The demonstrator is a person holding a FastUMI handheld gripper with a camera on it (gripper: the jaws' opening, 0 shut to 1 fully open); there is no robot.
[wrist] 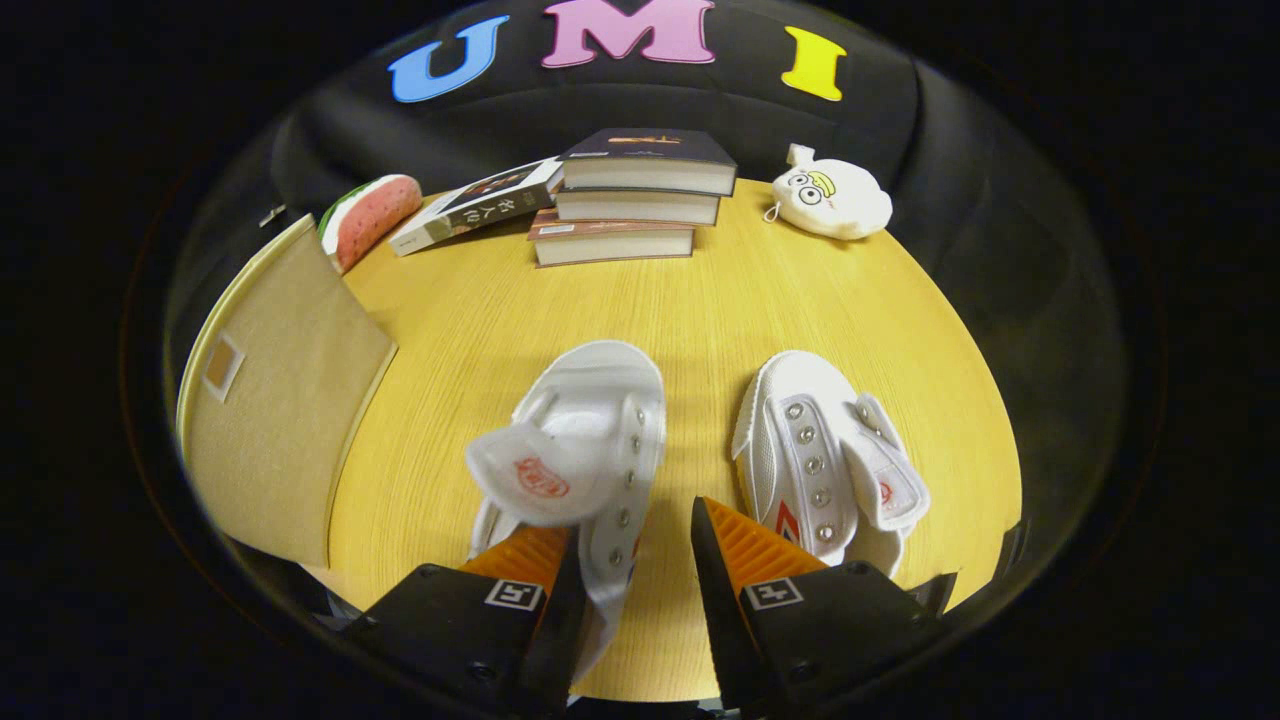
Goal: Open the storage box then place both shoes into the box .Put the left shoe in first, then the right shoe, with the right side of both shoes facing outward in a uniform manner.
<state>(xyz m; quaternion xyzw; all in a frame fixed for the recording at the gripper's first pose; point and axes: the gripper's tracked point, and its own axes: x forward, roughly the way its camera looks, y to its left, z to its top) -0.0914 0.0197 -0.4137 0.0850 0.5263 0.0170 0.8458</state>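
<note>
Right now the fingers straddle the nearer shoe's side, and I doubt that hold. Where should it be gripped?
Take the nearer shoe by its side wall beside the eyelets, coming from the near end. The gripper is open, one finger inside, one outside; the raised tongue leaves the opening free, so that wall seems the easiest hold.

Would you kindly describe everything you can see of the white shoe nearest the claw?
The white canvas shoe with metal eyelets lies on the yellow wooden table, toe pointing away. Its tongue, bearing a red logo, is flipped up and its strap hangs loose. Its heel end sits between the fingers of the open claw, against one of them; the other finger stands clear.
</note>
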